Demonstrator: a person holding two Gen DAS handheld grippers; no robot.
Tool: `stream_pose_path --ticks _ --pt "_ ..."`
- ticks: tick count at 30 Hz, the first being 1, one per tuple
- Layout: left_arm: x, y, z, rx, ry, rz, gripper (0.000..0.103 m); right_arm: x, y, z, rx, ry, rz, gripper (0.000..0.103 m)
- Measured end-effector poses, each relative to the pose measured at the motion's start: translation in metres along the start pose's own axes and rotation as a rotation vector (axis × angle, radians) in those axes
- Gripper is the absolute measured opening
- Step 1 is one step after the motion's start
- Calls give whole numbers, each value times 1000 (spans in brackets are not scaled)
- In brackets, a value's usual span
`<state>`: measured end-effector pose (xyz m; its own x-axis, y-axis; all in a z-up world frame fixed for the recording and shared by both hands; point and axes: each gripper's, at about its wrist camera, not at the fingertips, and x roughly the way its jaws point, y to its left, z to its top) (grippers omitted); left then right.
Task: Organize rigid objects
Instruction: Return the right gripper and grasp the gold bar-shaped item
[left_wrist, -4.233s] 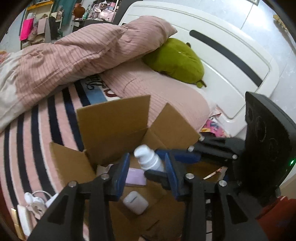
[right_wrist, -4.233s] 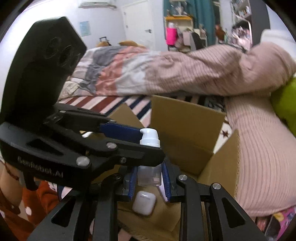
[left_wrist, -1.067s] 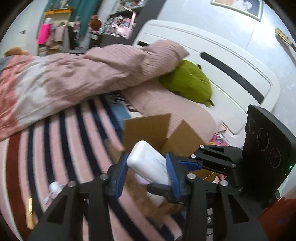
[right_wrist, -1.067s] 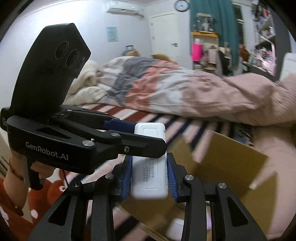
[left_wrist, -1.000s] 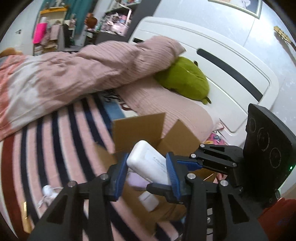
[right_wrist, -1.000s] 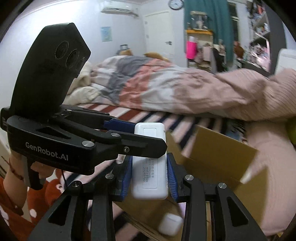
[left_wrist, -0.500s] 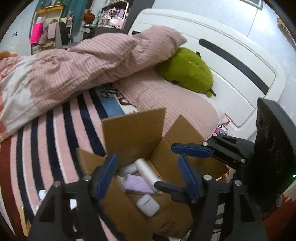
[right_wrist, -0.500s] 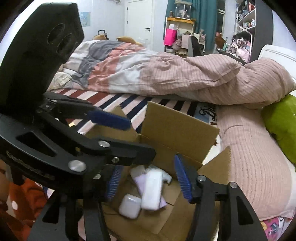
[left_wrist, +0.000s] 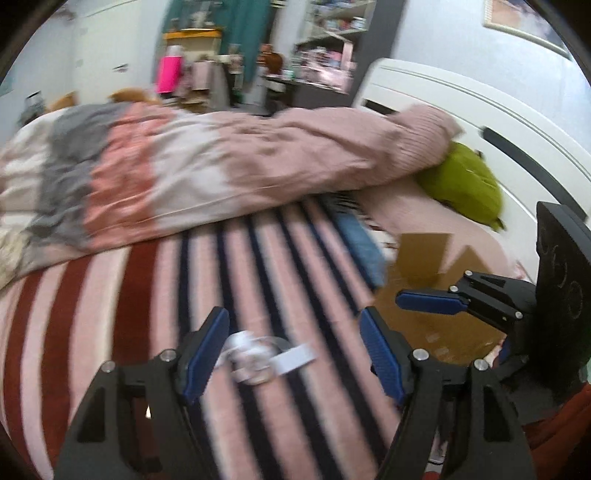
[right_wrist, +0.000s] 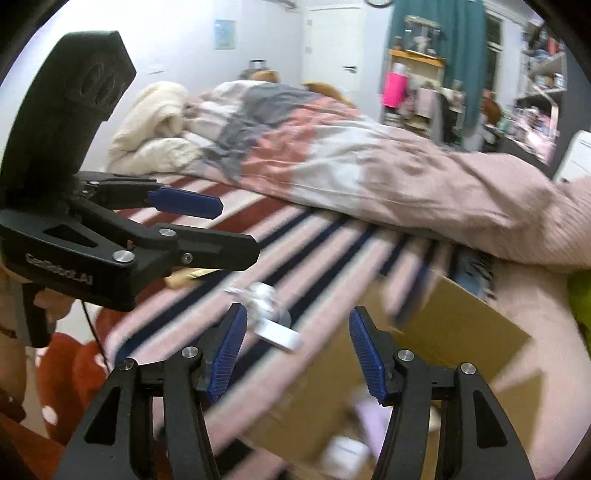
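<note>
Charger (left_wrist: 266, 356): white plug and coiled cable, loose on the striped blanket (left_wrist: 147, 295) left of the box; likely the next item to pack.
Left gripper (left_wrist: 295, 350): jaws spread, empty, framing the charger from above, apparently lining up a pick.
Right gripper (right_wrist: 295, 347): jaws spread, empty, between charger (right_wrist: 271, 317) and box, no contact.
Box (right_wrist: 461, 325): cardboard, flaps up to receive items; blurred white and lilac things inside.
Duvet (left_wrist: 221, 166): bunched at far side, clear of the work.
</note>
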<state>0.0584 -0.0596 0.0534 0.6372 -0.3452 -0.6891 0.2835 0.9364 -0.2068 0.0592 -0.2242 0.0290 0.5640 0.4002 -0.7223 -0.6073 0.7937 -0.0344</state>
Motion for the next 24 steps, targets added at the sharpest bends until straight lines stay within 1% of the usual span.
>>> stream_pose_path --ticks 2,4,5,7,10,13,16,19,21,22,23,24 --pt "-9 30 -12 -31 -2 56 70 20 25 12 -22 0 68 62" --pt "-14 61 -25 -58 3 113 71 39 44 17 -35 5 127 64" --pt "-15 72 -32 -72 6 130 71 54 56 19 -40 17 164 65" --pt "-14 95 -44 -102 22 158 71 90 76 20 -32 63 229 65" --pt "-13 126 -66 -139 35 189 72 138 94 13 18 131 284 66" --pt "-12 148 -83 -171 41 209 72 184 100 6 113 188 307 66" --pt "-11 162 -96 -201 50 220 72 219 101 0 219 213 333 66" --pt "-10 172 -105 -226 56 220 72 242 106 0 294 215 354 66" --pt "-10 175 -108 -239 58 221 72 248 112 3 313 190 326 66" --pt "-9 176 -109 -244 60 222 72 250 114 4 311 179 310 65" --pt "-9 176 -110 -248 62 223 72 252 118 6 303 174 286 53" --pt "-9 176 -110 -251 62 225 72 252 120 6 288 174 264 38"
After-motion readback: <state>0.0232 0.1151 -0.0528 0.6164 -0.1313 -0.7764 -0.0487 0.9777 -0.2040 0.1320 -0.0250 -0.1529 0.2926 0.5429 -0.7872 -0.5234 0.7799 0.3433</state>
